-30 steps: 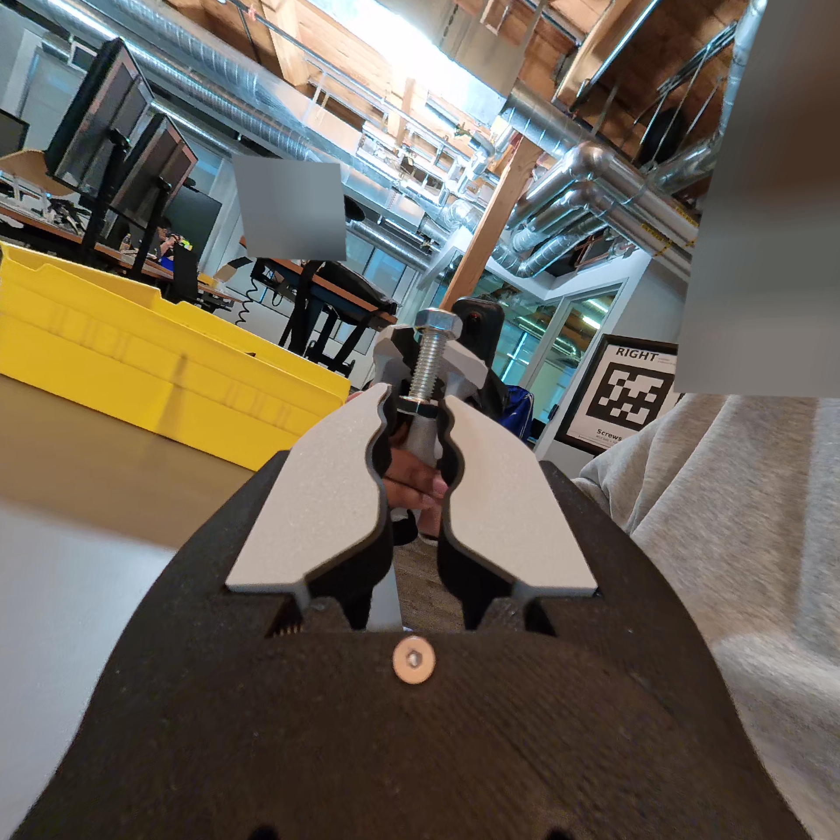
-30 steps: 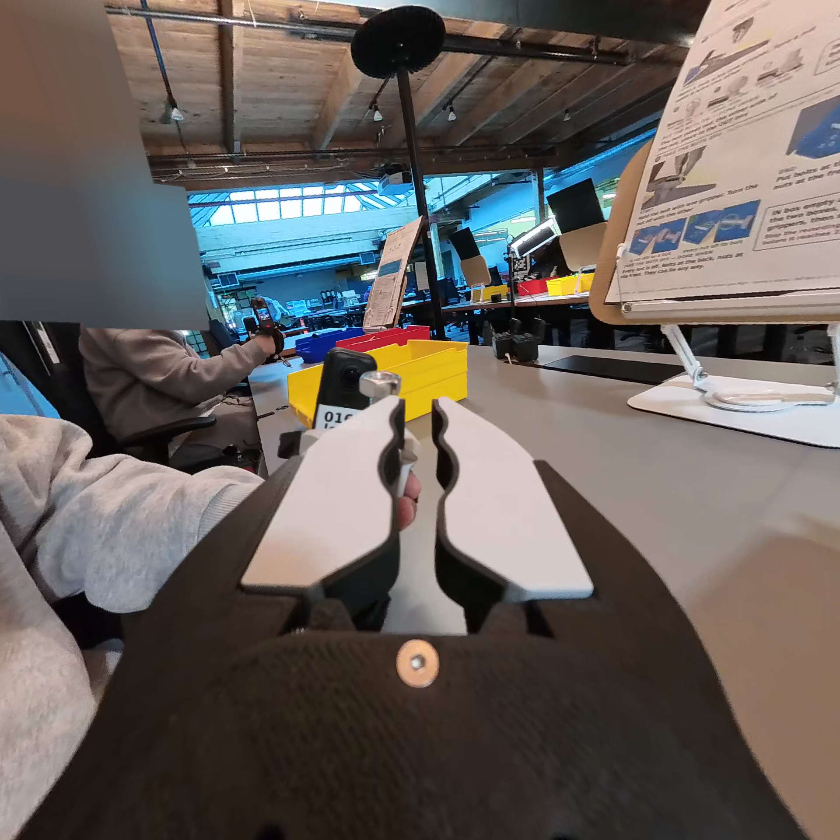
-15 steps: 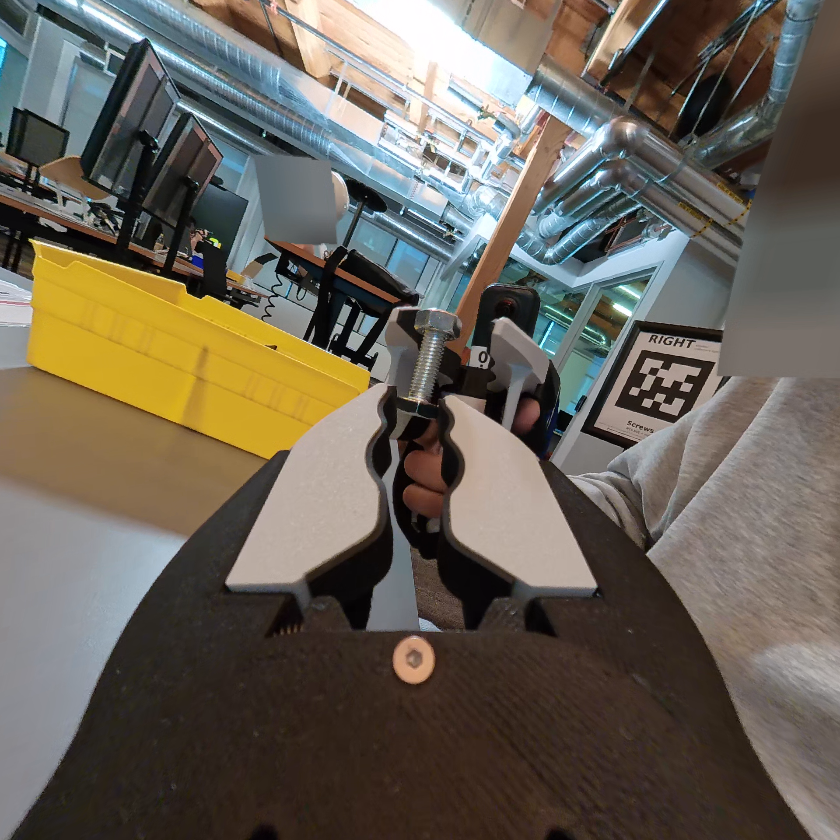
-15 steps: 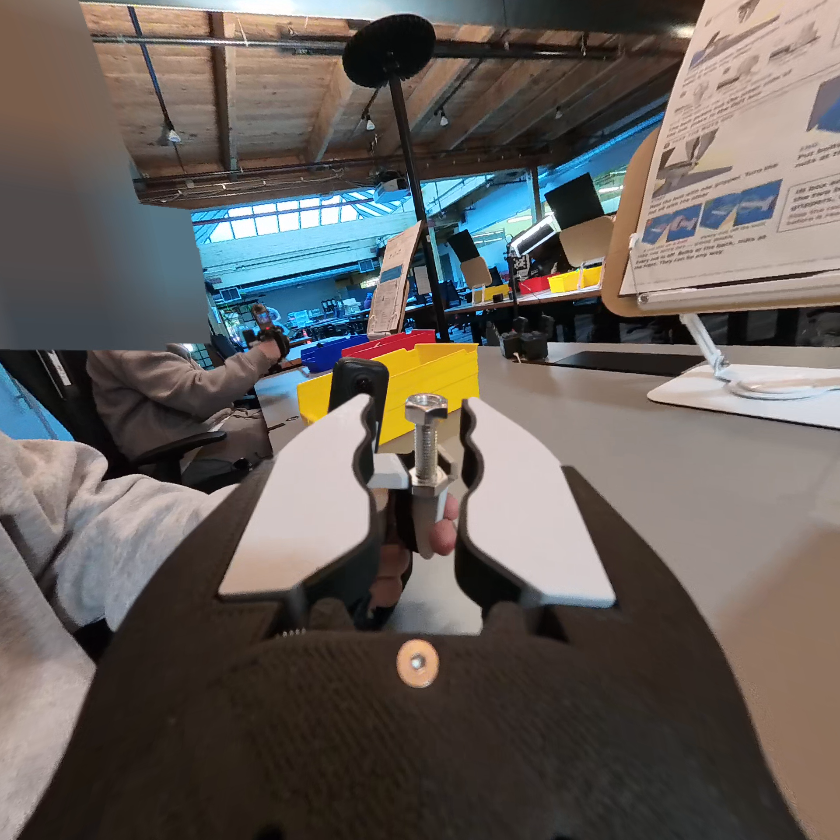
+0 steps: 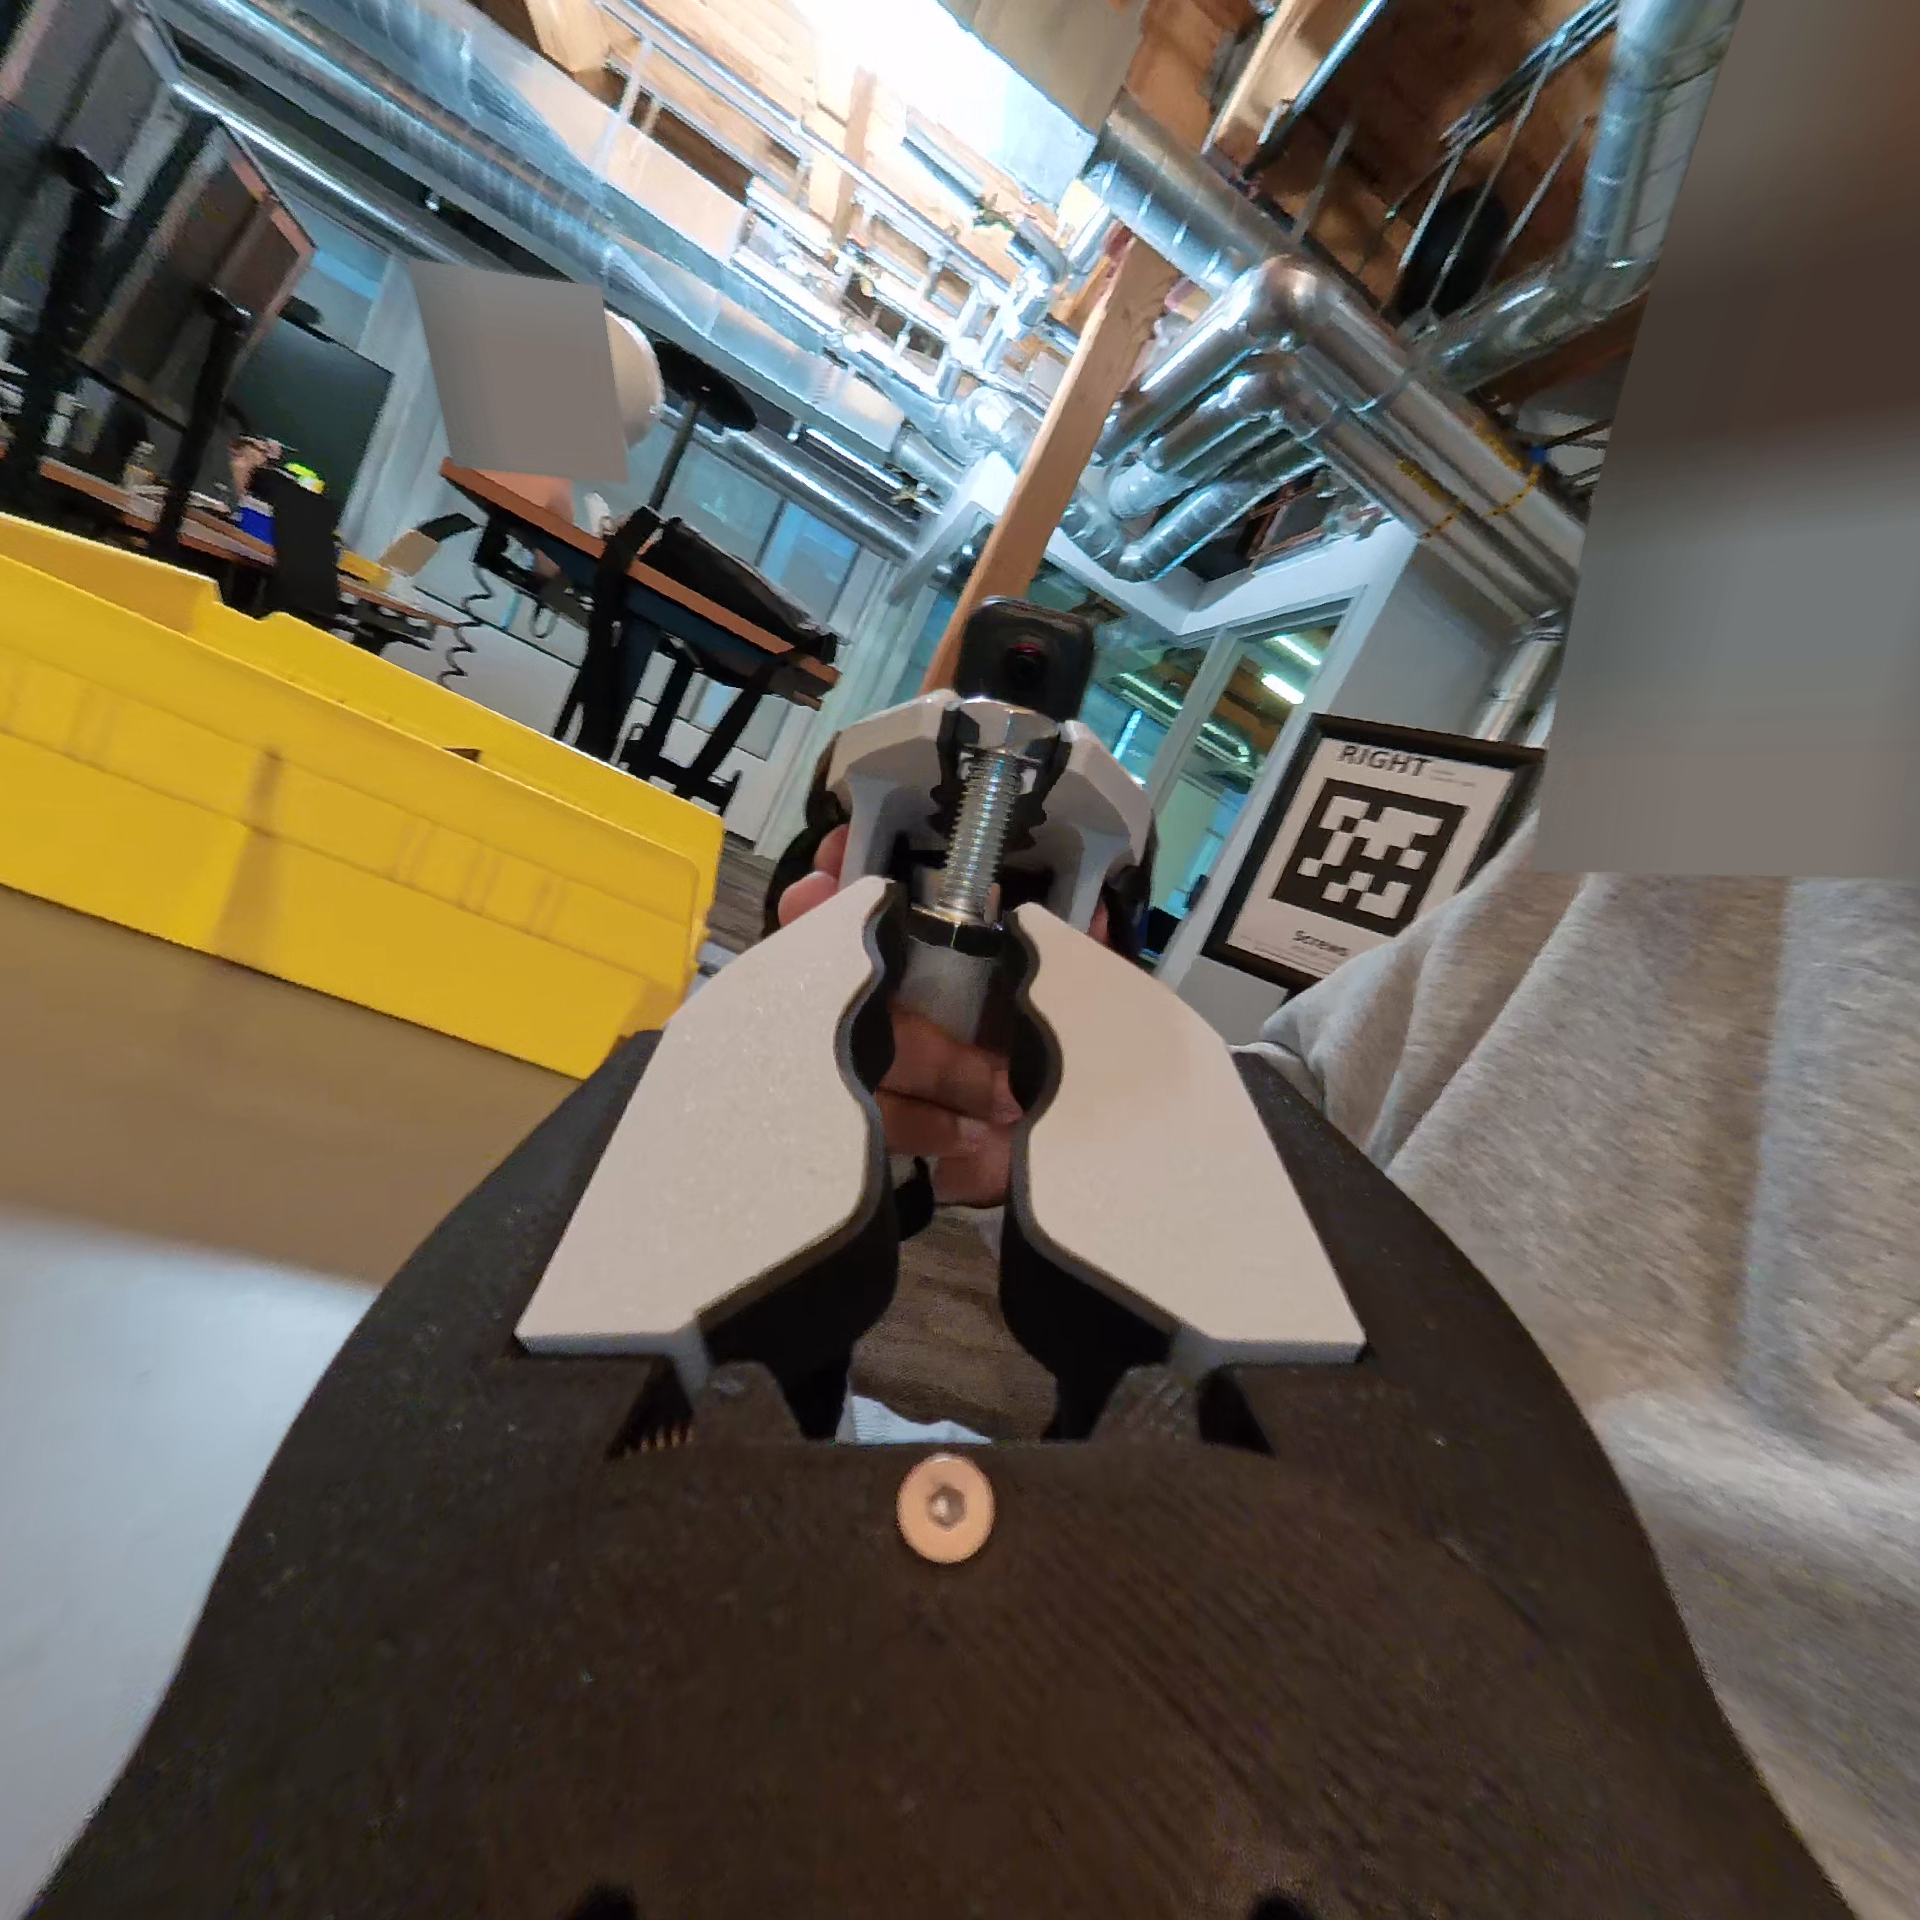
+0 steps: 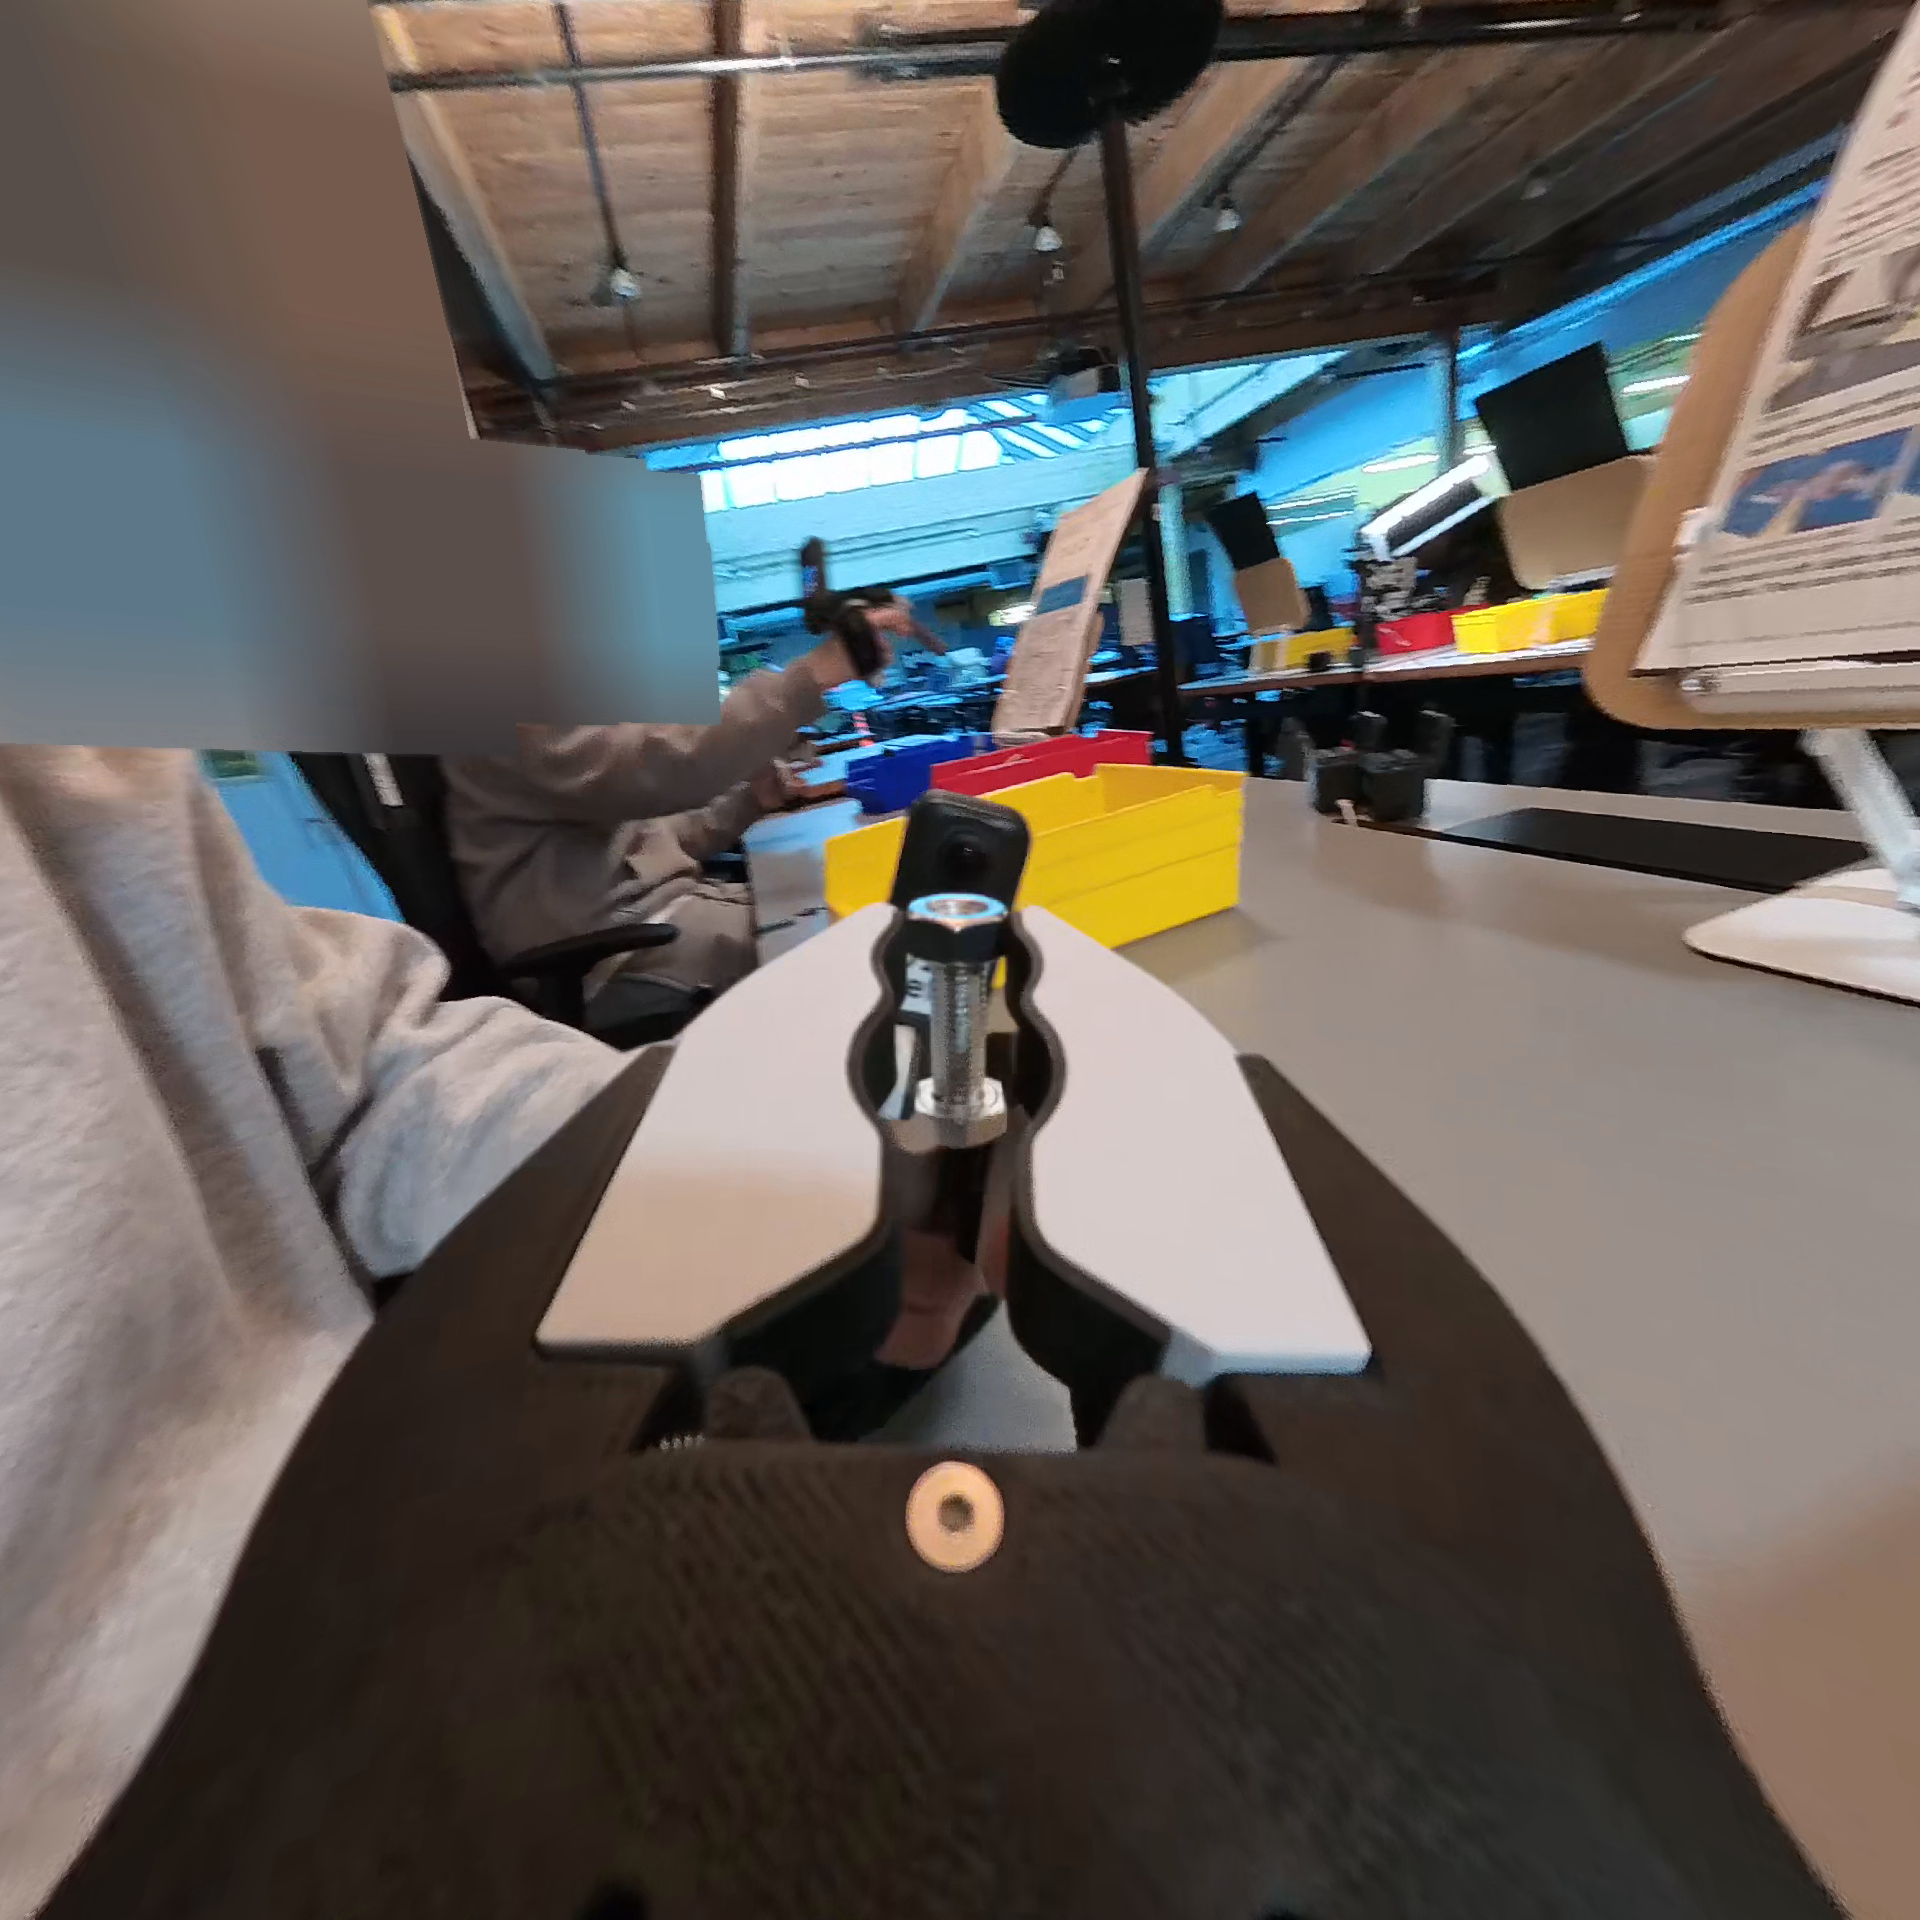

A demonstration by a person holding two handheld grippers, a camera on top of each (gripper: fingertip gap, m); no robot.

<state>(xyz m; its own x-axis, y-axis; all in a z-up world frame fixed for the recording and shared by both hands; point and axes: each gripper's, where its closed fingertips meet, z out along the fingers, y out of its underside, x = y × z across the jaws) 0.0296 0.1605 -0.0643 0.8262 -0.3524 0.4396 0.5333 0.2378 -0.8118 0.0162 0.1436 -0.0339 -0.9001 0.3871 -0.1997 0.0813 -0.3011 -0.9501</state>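
My left gripper (image 5: 951,920) is shut on a hex nut (image 5: 948,932) at its fingertips. A silver bolt (image 5: 977,821) stands up out of the nut, threads bare, head on top. My right gripper (image 5: 1000,743) faces the left one and its fingertips clamp the bolt head. In the right wrist view the right gripper (image 6: 951,920) is shut on the bolt head (image 6: 951,927); the shaft runs down between its fingers to the nut (image 6: 945,1117). The left gripper's camera (image 6: 961,847) shows behind. A hand (image 5: 940,1101) shows behind the left fingers.
A yellow bin (image 5: 312,831) sits on the grey table (image 6: 1558,1143) to the left; it also shows in the right wrist view (image 6: 1132,852), with red and blue bins behind. A paper on a stand (image 6: 1818,416) is at the right. A grey sleeve (image 5: 1662,1247) is close by. Only a small space, under 4 cm, lies between the two pairs of fingers.
The right gripper moved in from the side, lined up over the bolt head and closed on it. The left gripper kept its hold on the nut.
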